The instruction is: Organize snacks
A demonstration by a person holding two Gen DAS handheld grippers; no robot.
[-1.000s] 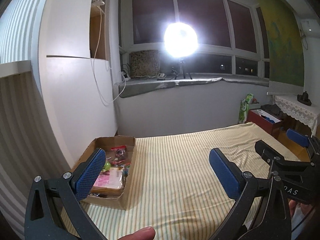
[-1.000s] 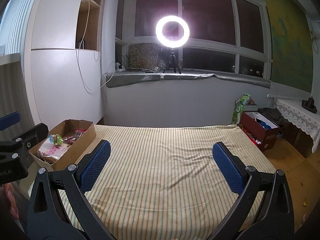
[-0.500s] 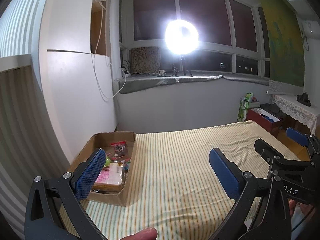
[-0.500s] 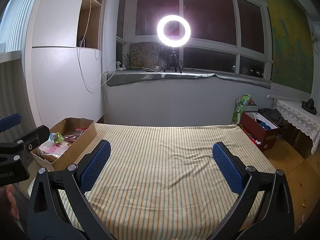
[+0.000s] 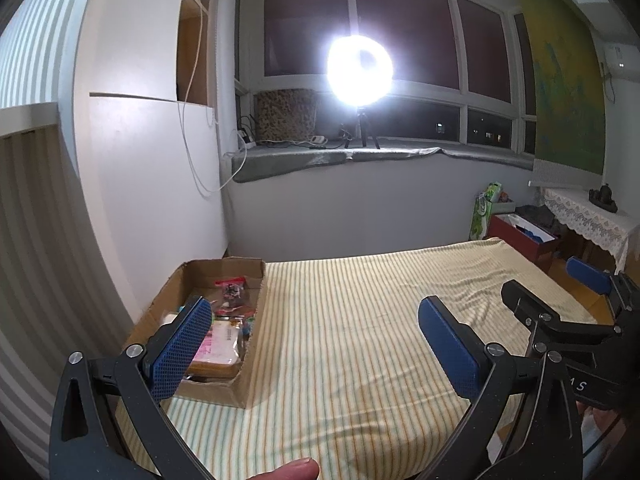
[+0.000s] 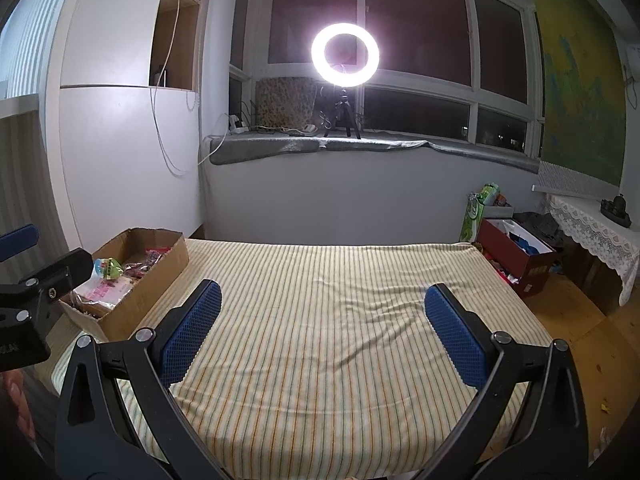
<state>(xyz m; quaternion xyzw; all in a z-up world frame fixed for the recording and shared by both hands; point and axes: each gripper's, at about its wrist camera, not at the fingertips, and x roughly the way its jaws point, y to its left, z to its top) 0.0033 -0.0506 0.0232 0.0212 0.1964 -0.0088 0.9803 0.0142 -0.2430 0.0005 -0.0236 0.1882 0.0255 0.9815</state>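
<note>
Black claw [image 6: 320, 334] frames, blue textured pads [image 6: 192, 334], silver screws.

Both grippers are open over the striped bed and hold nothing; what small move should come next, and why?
Probably ease the left gripper left toward the brown cardboard box: the snack packets all lie inside it, and the open right gripper faces only bare striped bedsheet.

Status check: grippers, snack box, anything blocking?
Left gripper open, empty. Right gripper open, empty. Snacks in cardboard box on striped bedspread. Nothing blocking.
</note>
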